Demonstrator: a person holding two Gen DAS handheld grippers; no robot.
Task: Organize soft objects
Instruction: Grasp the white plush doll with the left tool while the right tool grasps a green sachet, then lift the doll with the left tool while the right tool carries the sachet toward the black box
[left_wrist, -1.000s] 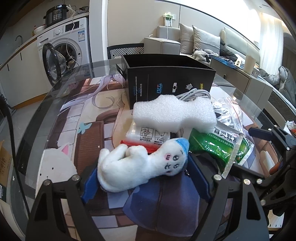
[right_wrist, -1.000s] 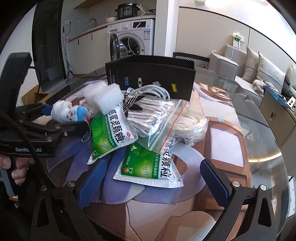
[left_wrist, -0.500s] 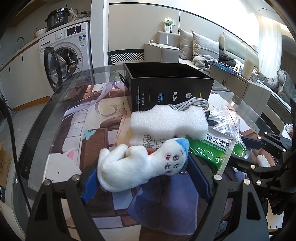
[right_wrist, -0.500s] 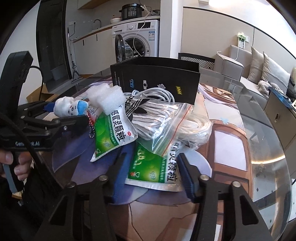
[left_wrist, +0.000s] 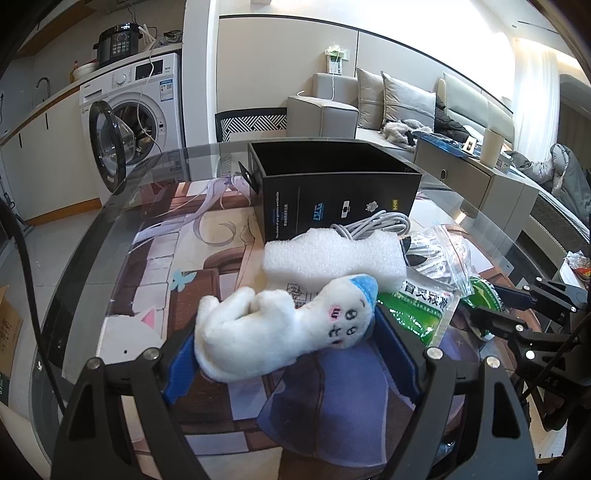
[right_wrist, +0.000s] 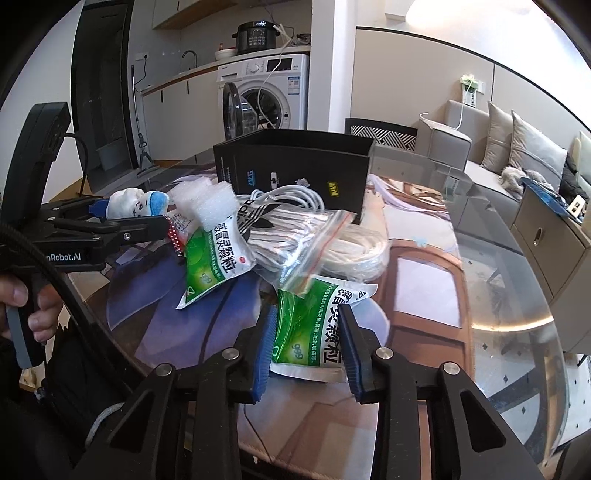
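Both tongs gripping now: left tongs (left_wrist: 284, 354) keep plush (left_wrist: 280, 332); right tongs (right_wrist: 304, 350) newly closed on green sachet (right_wrist: 314, 332).

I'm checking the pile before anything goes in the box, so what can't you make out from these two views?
- Black box interior: both views, its near wall hides the bottom.
- Flat packet under the foam block: left wrist view, mostly covered by foam and plush toy.
- Zip bag contents: right wrist view, blurred by glare.
- White cable: both views, ends buried under the bag.
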